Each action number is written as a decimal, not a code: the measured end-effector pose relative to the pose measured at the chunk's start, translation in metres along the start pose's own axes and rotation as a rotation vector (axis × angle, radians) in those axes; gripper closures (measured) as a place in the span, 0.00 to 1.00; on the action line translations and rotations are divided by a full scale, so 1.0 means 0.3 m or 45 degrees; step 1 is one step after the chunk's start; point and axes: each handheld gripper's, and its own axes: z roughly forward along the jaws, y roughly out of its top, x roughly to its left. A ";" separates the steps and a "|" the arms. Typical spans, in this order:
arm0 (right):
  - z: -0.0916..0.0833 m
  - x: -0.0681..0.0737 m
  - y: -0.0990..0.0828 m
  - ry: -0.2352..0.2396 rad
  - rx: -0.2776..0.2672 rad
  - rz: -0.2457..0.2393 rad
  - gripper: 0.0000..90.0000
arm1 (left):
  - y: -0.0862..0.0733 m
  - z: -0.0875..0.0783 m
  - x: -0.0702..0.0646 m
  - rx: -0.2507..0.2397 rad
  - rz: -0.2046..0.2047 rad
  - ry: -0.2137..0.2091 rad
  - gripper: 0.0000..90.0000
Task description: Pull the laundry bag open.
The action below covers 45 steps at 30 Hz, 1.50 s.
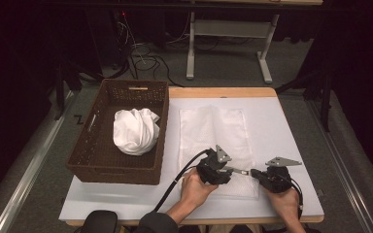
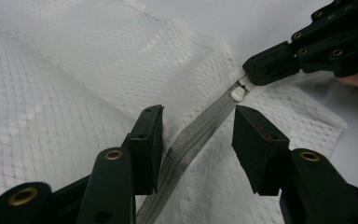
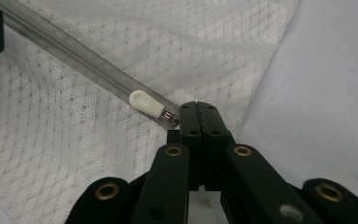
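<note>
A basket [image 1: 119, 165] stands on the left part of the tabletop [image 1: 291, 126], with a bundled cloth [image 1: 136, 130] inside it. To its right a mesh bag [image 1: 213, 131] lies flat on the tabletop. At the bag's near edge runs its zipper [image 2: 200, 128]. The left hand-held gripper [image 1: 229, 170] sits over that edge, the zipper between its jaws. Just to its right, the right hand-held gripper [image 1: 253, 172] meets the zipper's end beside the pull [image 3: 144, 103].
</note>
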 end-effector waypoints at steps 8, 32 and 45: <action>0.006 0.023 0.038 -0.052 0.100 -0.129 1.00 | 0.011 -0.014 -0.005 -0.013 0.008 0.005 0.59; 0.012 -0.004 0.057 0.019 0.148 -0.075 1.00 | 0.038 0.143 -0.032 0.097 -0.060 -0.126 0.66; 0.014 -0.006 0.059 0.017 0.147 -0.079 1.00 | 0.037 0.206 -0.035 0.104 -0.110 -0.164 0.74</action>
